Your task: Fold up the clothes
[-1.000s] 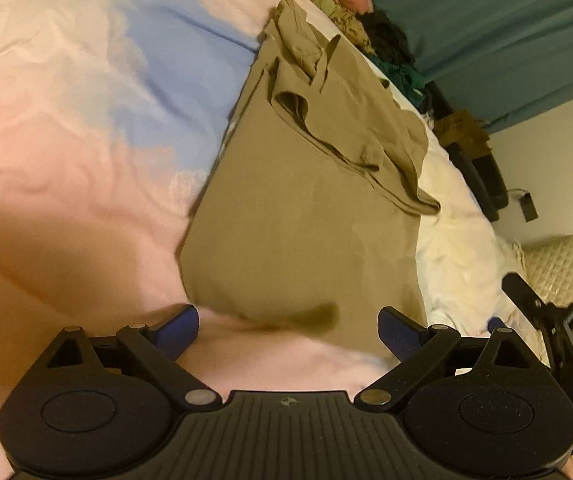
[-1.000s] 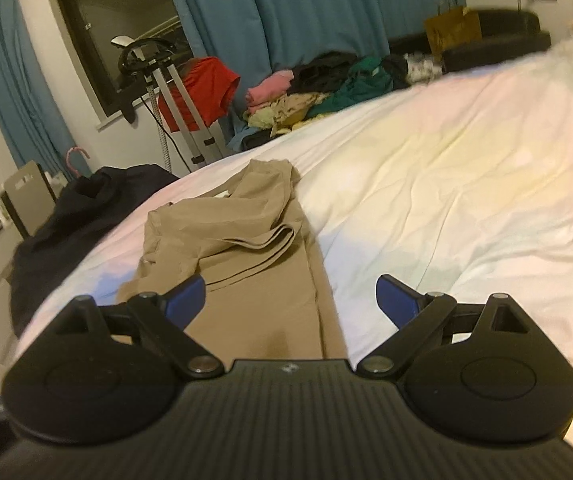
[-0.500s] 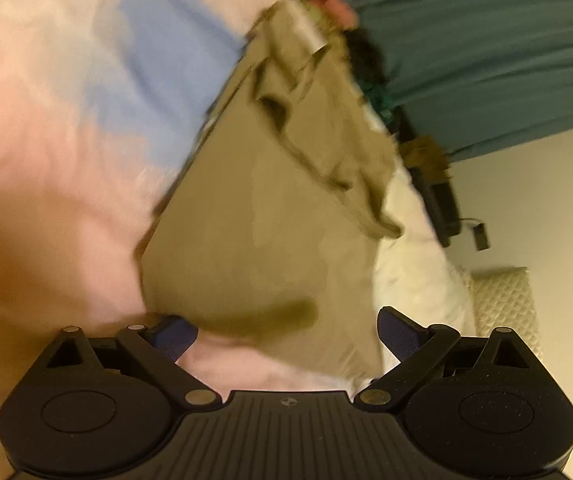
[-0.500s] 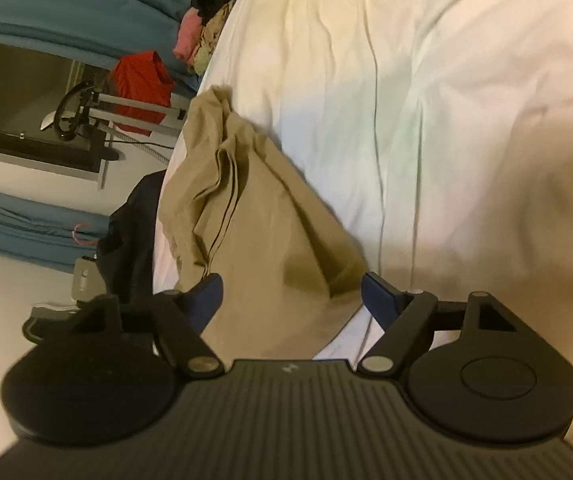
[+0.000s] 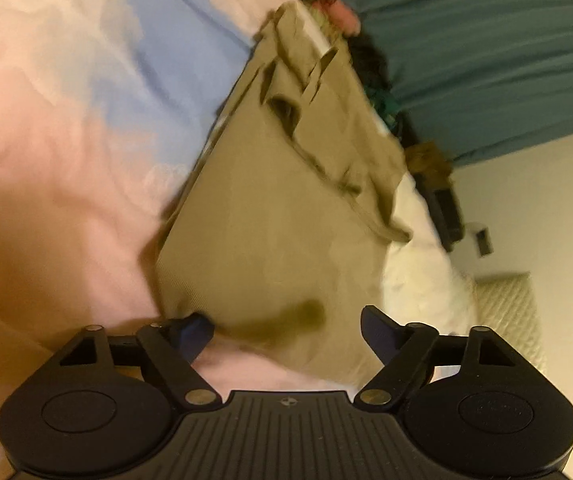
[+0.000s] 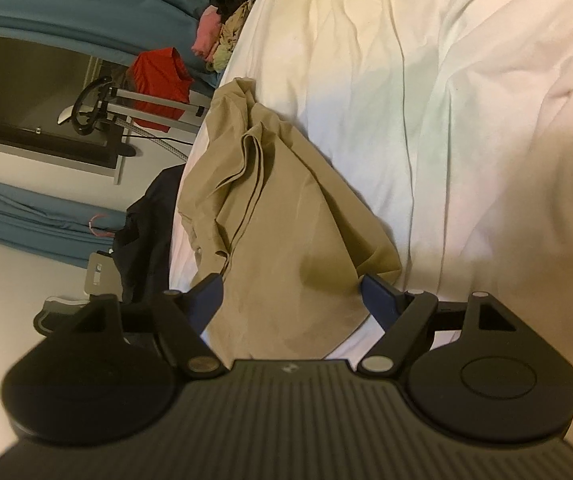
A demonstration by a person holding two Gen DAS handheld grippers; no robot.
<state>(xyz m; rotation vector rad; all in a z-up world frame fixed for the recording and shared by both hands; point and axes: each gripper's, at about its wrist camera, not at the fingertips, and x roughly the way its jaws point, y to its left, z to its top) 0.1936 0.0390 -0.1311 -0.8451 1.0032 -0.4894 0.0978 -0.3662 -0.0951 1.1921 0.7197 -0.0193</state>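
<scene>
Bed (image 6: 426, 80), pale sheet: one tan garment (image 5: 278, 216), partly folded, lying flat. Left gripper (image 5: 286, 330): jaws closing, garment's near edge between them, not yet pinched. Right gripper (image 6: 290, 294): jaws apart, straddling garment's near corner.

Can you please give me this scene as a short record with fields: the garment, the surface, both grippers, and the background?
garment: tan fabric garment, partly folded, upper part rumpled
surface: pale bed sheet, wrinkled
left gripper: jaws closing, garment's near edge between them
right gripper: jaws apart, garment's near end between them
background: teal curtains; pile of mixed clothes at the bed's far edge
</scene>
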